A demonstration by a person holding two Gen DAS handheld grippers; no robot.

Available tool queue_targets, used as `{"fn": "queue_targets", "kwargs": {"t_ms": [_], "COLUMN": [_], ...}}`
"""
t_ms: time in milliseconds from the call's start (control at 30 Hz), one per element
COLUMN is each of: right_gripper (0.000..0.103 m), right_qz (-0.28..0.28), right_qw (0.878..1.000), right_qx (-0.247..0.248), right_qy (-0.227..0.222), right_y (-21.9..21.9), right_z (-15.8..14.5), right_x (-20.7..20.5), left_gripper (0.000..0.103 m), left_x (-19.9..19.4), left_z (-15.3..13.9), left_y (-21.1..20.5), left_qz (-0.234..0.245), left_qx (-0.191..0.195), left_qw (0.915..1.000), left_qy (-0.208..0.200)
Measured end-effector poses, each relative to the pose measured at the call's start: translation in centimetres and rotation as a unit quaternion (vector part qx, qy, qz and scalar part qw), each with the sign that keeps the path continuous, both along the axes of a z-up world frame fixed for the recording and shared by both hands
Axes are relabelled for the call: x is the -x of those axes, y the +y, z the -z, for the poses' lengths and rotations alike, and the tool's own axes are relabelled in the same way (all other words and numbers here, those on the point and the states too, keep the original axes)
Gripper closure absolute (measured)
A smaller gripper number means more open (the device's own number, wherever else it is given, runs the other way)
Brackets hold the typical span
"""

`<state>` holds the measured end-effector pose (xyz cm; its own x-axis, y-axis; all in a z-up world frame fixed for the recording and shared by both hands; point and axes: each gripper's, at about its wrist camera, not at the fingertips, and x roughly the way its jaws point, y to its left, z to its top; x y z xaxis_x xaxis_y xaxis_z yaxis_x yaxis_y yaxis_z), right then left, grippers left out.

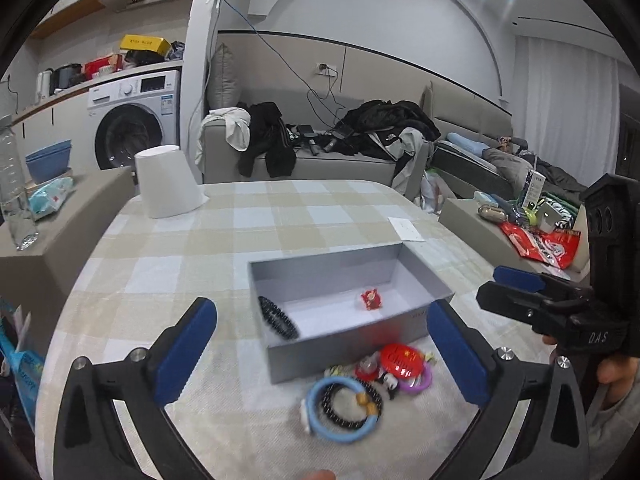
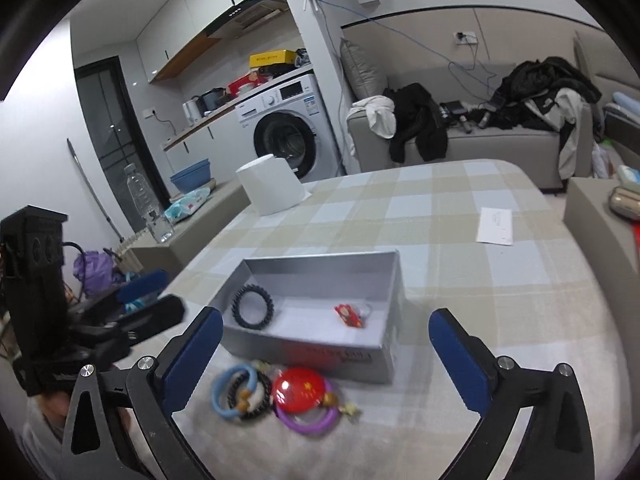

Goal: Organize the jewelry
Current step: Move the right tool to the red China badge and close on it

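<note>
Both jaws are spread wide and hold nothing: your left gripper [image 1: 320, 344] hangs over the pile, and your right gripper [image 2: 326, 346] hangs just to its side. The gray box [image 2: 384, 280] sits on the checked table [image 2: 500, 304] with its open top up. Inside it lie a black bead bracelet [image 2: 253, 306], at about 9 o'clock in the box, and a small red charm [image 2: 350, 315] near the middle. The rest of the jewelry waits on the cloth just in front of the box wall. There you have a blue ring [image 2: 234, 396] lying over a black bracelet with wooden beads [image 2: 250, 396], and a red round badge [image 2: 301, 391] lying on a purple ring [image 2: 308, 419]. These things touch and overlap, so watch out. If you close on the blue ring, I think the black bracelet could come up with it and then drop. The badge could slide off the purple ring. The box looks light, so a bump from a finger may push it away. The box's long side runs from 9 o'clock to 3 o'clock in the right view. The rings lie flat, so they point no way.
</note>
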<state>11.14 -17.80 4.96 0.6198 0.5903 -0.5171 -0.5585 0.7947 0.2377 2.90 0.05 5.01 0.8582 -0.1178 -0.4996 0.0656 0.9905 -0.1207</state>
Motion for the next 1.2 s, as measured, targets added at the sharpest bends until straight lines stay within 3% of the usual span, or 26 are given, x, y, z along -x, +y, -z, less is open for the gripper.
{"fn": "queue_targets", "kwargs": {"t_ms": [200,333,433,500,633,700,767,1000,1200], "right_gripper": [0.000,0.000,0.003,0.015,0.027,0.039,0.045,0.047,0.048], "right_qz": [-0.002,-0.015,-0.033,-0.044,-0.058,-0.065,-0.068,-0.065,-0.069], "right_qw": [0.999,0.997,0.996,0.995,0.994,0.993,0.993,0.990,0.990], "right_qx": [0.027,0.051,0.054,0.059,0.063,0.070,0.076,0.117,0.111], "right_qy": [0.030,0.048,0.059,0.063,0.068,0.066,0.062,0.050,0.060], "right_y": [0.2,1.2,1.8,2.2,2.7,3.2,3.8,5.4,5.2], "right_z": [2.9,4.3,4.7,5.0,5.4,5.5,5.5,6.1,6.3], "right_x": [0.6,0.5,0.5,0.7,0.8,1.0,1.1,0.3,0.0], "left_gripper": [0.001,0.001,0.001,0.001,0.001,0.001,0.001,0.001,0.001], "left_x": [0.3,-0.2,-0.5,-0.4,-0.5,-0.5,-0.5,-0.5,-0.5], "left_z": [3.6,5.4,5.4,5.5,5.7,5.8,5.9,6.1,6.2], "left_y": [0.3,-0.4,-0.3,0.0,0.3,0.2,0.2,0.5,0.6], "left_qz": [-0.002,-0.003,-0.006,-0.009,-0.008,-0.006,-0.005,-0.004,-0.004], "left_qx": [0.015,-0.006,-0.014,-0.012,-0.004,-0.006,-0.008,0.002,0.004], "left_qw": [0.9981,0.9957,0.9956,0.9955,0.9950,0.9950,0.9949,0.9945,0.9942], "left_qy": [0.060,0.092,0.093,0.094,0.100,0.099,0.100,0.105,0.107]}}
